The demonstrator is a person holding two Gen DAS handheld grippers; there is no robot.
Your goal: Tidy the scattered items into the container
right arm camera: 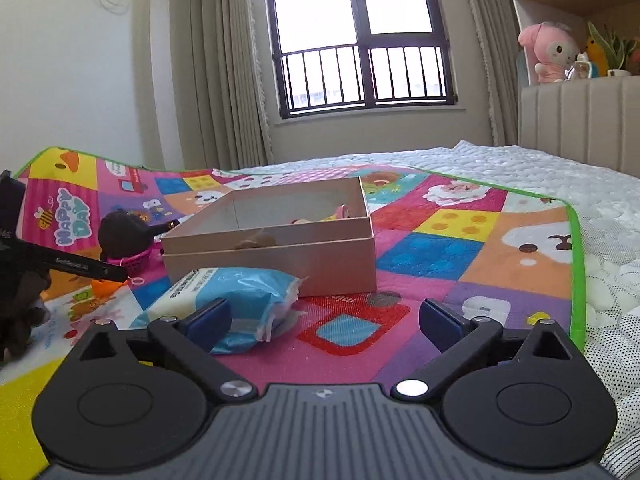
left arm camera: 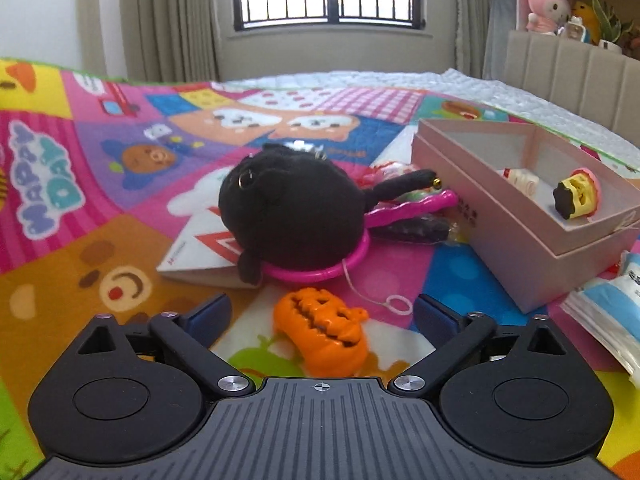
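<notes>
The pink box (left arm camera: 516, 216) sits open on the patchwork play mat (left arm camera: 60, 248), at about 3 o'clock in the left wrist view and dead centre in the right wrist view (right arm camera: 276, 248). Inside it lie a yellow toy with a black base and pink rim (left arm camera: 576, 196) and a small white item (left arm camera: 524, 180). Dark print runs down the box's near corner, too small to read.

At 9 o'clock from the box, touching its end, a black plush cat (left arm camera: 288, 212) rests on a magenta ring (left arm camera: 320, 272) and a white card with red triangles (left arm camera: 200, 256); the card's small red logo is unreadable. A magenta handle (left arm camera: 416, 208) pokes out beneath the cat's tail.

At 6 o'clock from the cat, an orange pumpkin clip (left arm camera: 324, 332) lies between the spread fingers of the left gripper (left arm camera: 322, 312), which holds nothing. A white string loop (left arm camera: 396, 304) lies just beside it.

A blue-and-white tissue pack (right arm camera: 236, 300), its lettering blurred, lies against the box's near wall; the right gripper (right arm camera: 324, 316) is wide apart and empty, its left finger (right arm camera: 210, 318) over the pack.

The mat reads "HAPPY DAY" (left arm camera: 44, 184) at 9 o'clock.
</notes>
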